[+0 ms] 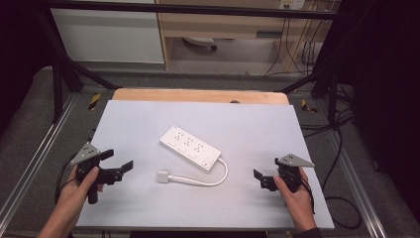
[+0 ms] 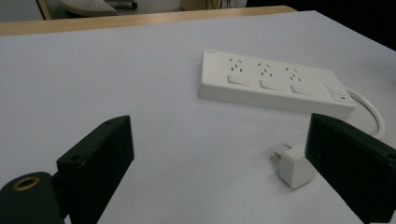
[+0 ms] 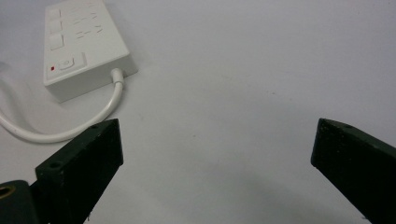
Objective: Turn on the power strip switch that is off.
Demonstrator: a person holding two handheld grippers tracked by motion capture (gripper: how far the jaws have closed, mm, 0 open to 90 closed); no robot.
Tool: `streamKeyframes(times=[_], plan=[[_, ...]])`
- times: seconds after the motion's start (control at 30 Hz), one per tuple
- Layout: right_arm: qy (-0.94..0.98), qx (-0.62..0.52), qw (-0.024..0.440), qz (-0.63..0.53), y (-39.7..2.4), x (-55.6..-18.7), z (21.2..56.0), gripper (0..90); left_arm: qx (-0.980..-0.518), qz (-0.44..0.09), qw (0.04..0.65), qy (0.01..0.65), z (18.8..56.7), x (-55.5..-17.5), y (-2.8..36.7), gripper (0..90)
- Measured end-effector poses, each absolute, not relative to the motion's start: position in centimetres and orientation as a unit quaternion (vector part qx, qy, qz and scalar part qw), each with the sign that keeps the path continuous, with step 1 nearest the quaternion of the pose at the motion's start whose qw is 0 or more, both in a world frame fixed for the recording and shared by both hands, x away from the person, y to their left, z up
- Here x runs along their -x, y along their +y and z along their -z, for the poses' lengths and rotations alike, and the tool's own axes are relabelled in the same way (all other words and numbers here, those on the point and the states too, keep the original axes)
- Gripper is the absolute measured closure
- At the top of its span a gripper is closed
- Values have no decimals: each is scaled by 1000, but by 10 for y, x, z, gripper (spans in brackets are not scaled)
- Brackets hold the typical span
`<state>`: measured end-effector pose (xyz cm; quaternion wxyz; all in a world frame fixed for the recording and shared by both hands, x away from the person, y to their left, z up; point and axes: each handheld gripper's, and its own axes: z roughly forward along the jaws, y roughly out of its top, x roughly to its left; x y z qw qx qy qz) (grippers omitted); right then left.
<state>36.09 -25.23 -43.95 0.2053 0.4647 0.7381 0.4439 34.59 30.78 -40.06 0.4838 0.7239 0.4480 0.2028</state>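
Observation:
A white power strip [image 1: 190,148] with three sockets lies at an angle in the middle of the white table top [image 1: 138,119]. Its short white cable [image 1: 219,178] curves round to a white plug [image 1: 162,176] lying on the table just in front of it. My left gripper [image 1: 119,159] is held low at the left, open and empty, pointing toward the plug [image 2: 295,164] and strip [image 2: 271,81]. My right gripper [image 1: 267,168] is at the right, open and empty, a short way from the strip's switch end [image 3: 70,63] and the cable [image 3: 109,105].
A wooden strip [image 1: 198,95] runs along the table's far edge. Black frame bars [image 1: 64,74] stand at both back corners. Loose cables [image 1: 341,148] lie on the floor to the right. A cabinet [image 1: 218,25] stands behind.

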Motion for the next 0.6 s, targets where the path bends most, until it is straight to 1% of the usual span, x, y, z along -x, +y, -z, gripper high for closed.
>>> streamKeyframes(times=[0.1, 0.33, 0.43, 0.53, 0.6], plan=[[738, -465, 205, -444, -252, -361, 440, 26, -720, -206, 485, 452, 409, -340, 306, 83], [742, -474, 213, -423, -254, -363, 442, 27, -726, -190, 475, 460, 428, -327, 299, 93], [746, -486, 209, -403, -256, -365, 446, 29, -744, -175, 452, 460, 436, -319, 291, 97], [754, -498, 213, -372, -258, -368, 453, 32, -758, -183, 436, 449, 437, -311, 285, 94], [758, -508, 204, -355, -259, -370, 458, 31, -760, -189, 436, 444, 436, -309, 283, 87]])
